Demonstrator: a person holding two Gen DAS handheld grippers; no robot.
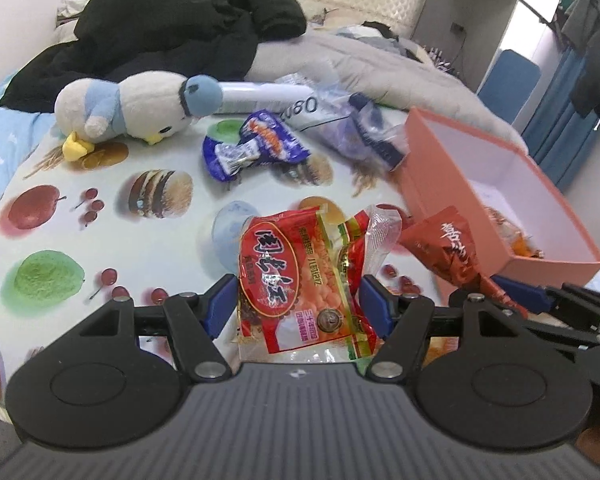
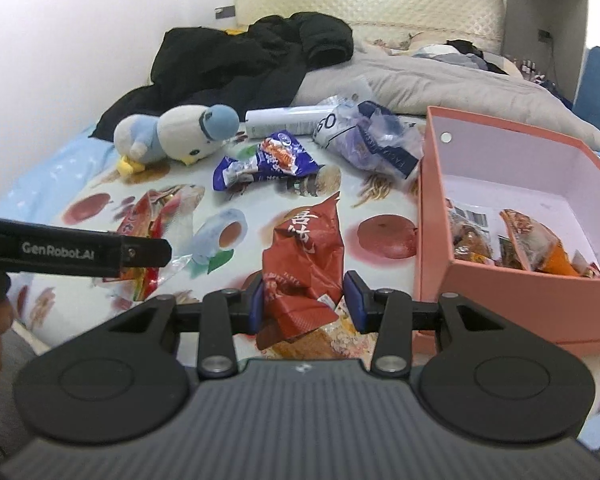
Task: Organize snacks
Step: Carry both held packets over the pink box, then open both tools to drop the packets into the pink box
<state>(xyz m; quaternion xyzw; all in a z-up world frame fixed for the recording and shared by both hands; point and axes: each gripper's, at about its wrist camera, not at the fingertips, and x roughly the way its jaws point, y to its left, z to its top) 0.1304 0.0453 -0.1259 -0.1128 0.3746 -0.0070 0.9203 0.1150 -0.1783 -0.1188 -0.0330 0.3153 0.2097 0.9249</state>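
Right now my left gripper [image 1: 296, 312] is clamped on the red-and-yellow snack bag [image 1: 300, 276] and my right gripper [image 2: 305, 300] pinches the dark red packet [image 2: 304, 256], both seemingly lifted clear for dropping. Beyond, the pink box [image 2: 500, 280] sits open, already holding snacks, while the blue packet [image 2: 268, 162] waits farther back by the plush bird [image 2: 176, 134].

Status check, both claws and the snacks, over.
Left claw gripping red-yellow snack packet. Right claw gripping dark red snack bag. Pink box alongside, path clear.
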